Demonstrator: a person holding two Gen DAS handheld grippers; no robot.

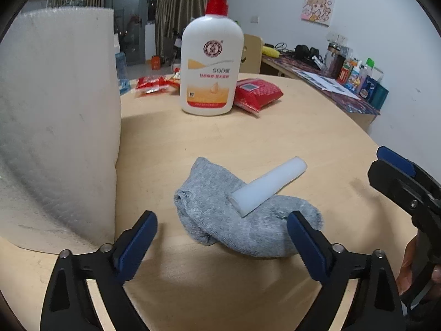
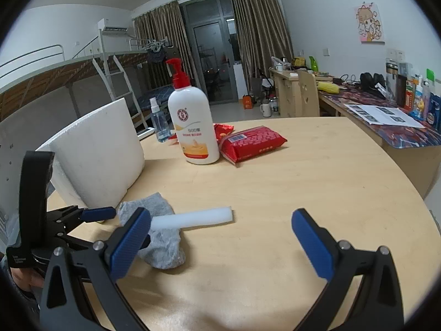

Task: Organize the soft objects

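Observation:
A crumpled grey sock [image 1: 215, 193] lies on the round wooden table [image 1: 289, 132], and a white foam stick [image 1: 270, 184] rests slantwise across it. My left gripper [image 1: 222, 219] is open and low over the sock's near end. Its right finger overlaps the sock's edge, while the left finger stands apart from it. In the right wrist view the sock [image 2: 165, 248] and the foam stick [image 2: 193, 219] lie at the left. My right gripper [image 2: 220, 215] is open, with the stick's free end between its fingers, untouched. The left gripper's fingers [image 2: 99, 213] reach in from the left.
A large white foam roll [image 1: 55, 124] stands close on the left of the sock. Behind are a white lotion bottle with a red pump [image 1: 210, 66], a red wipes pack [image 1: 256, 92], red snack packets [image 1: 154, 82] and a small spray bottle [image 2: 160, 124]. A cluttered desk [image 2: 386, 127] lines the right wall.

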